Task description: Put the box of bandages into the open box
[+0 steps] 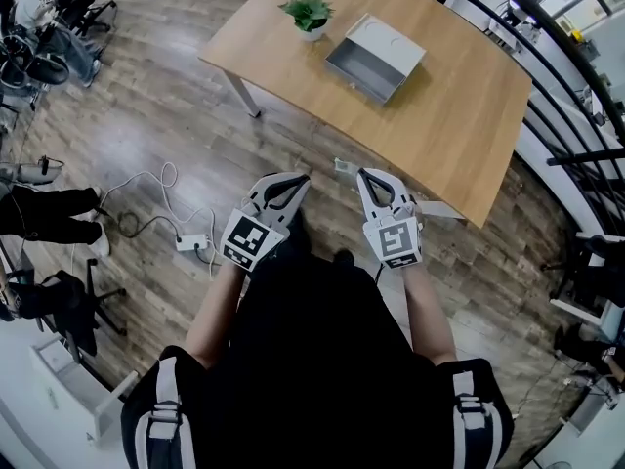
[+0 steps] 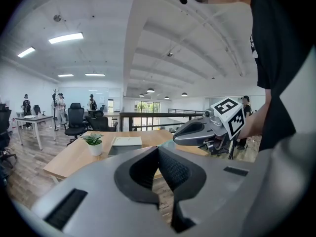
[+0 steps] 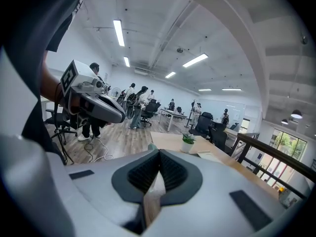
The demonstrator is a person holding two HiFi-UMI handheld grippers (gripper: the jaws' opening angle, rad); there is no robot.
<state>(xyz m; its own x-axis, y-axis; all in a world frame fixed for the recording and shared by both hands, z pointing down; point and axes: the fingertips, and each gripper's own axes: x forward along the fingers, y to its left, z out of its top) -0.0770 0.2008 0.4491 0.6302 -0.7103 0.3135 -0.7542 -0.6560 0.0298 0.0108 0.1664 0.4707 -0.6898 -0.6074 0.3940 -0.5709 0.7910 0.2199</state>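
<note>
A small, pale green-and-white box of bandages (image 1: 343, 167) is pinched at the closed tips of the right gripper (image 1: 363, 173), held over the floor short of the table (image 1: 459, 106). The left gripper (image 1: 302, 178) is closed on nothing. One open box (image 1: 376, 57) and one potted plant (image 1: 310, 13) are counted on the table — grippers, two; bandage boxes, one

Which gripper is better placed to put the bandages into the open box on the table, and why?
Right. The right gripper is shut on a small pale box at its tips, apparently the bandages; the left gripper is shut and empty.
</note>
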